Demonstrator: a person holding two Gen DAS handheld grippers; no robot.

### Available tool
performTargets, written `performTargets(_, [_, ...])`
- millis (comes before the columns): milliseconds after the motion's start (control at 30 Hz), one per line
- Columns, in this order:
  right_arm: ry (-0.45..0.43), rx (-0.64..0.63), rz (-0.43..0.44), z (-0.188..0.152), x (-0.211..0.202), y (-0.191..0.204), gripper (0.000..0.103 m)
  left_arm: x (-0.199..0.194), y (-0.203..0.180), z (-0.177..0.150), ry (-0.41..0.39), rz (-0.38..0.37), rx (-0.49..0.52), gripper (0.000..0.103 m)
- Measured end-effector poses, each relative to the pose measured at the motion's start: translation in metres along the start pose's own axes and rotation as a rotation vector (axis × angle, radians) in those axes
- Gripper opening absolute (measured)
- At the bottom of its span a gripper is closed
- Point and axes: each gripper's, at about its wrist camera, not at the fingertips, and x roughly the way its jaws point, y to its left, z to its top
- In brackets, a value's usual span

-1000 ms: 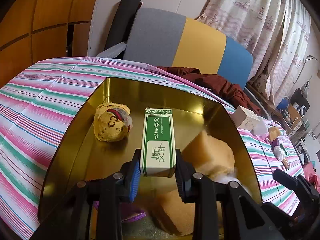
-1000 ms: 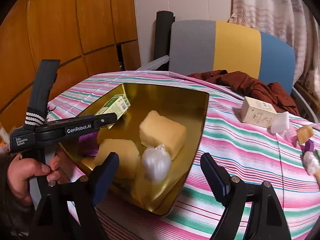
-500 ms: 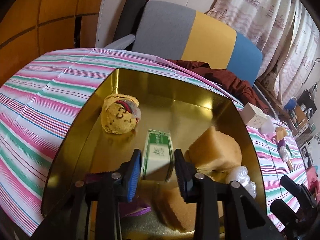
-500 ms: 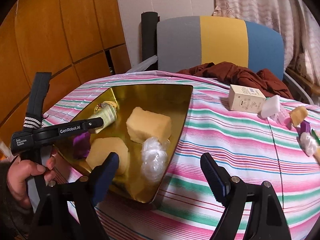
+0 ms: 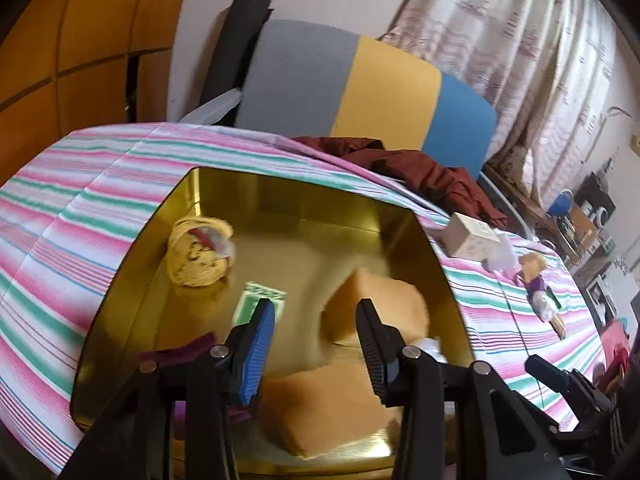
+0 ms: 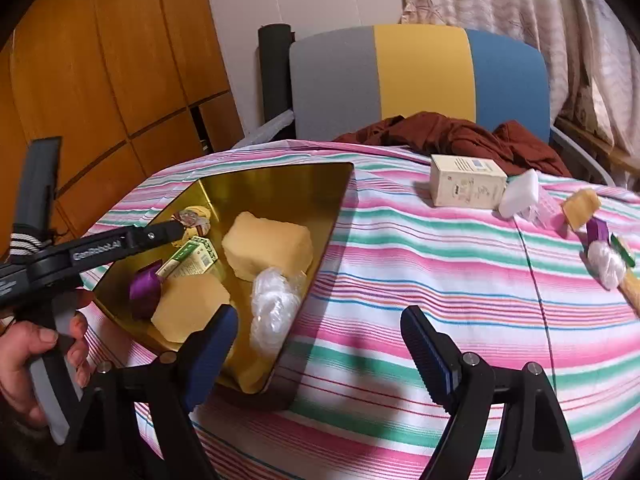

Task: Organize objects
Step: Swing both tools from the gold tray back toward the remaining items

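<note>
Hovering over the gold tray (image 5: 132,264), left gripper (image 5: 316,344) has its fingers (image 5: 256,344) opening with nothing between them; the green box (image 6: 188,258) lies flat on the tray floor, just beyond the tips and clear of both pads. A hand (image 6: 28,356) grips that tool's handle at far left of the right wrist view.

Tray contents, left to right: round cookie-like item (image 5: 198,254) at the far-left corner, purple piece (image 6: 144,288) near the front left, green box mid-floor, two yellow sponges (image 6: 268,246) (image 6: 192,306) (one far, one near), clear plastic bag (image 6: 272,304) against the right wall.

Right gripper (image 6: 320,356) sits above the striped cloth on the bench (image 6: 400,264), just right of the tray, fingers (image 6: 428,356) spread wide, holding nothing.

Far right on the bench, well apart from the tray: cream carton (image 6: 466,184), white block (image 6: 520,196) touching it, then a small cluster of yellow, purple, green and clear bits (image 6: 600,240). Behind the bench stands a chair (image 6: 420,76) with dark red fabric (image 6: 452,136) draped over it.
</note>
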Motion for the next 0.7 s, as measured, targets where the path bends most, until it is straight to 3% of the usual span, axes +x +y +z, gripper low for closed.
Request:
performTargets(300, [-0.010,0.043,-0.032,-0.002,-0.007,-0.021,0.084,-0.011,-0.039,0.001,-0.015,-0.092,0.042,0.043])
performTargets(700, [-0.053,0.063,-0.127,0.000,-0.030,-0.078,0.084,-0.002,-0.113,-0.005,0.003,-0.179,0.181,0.044])
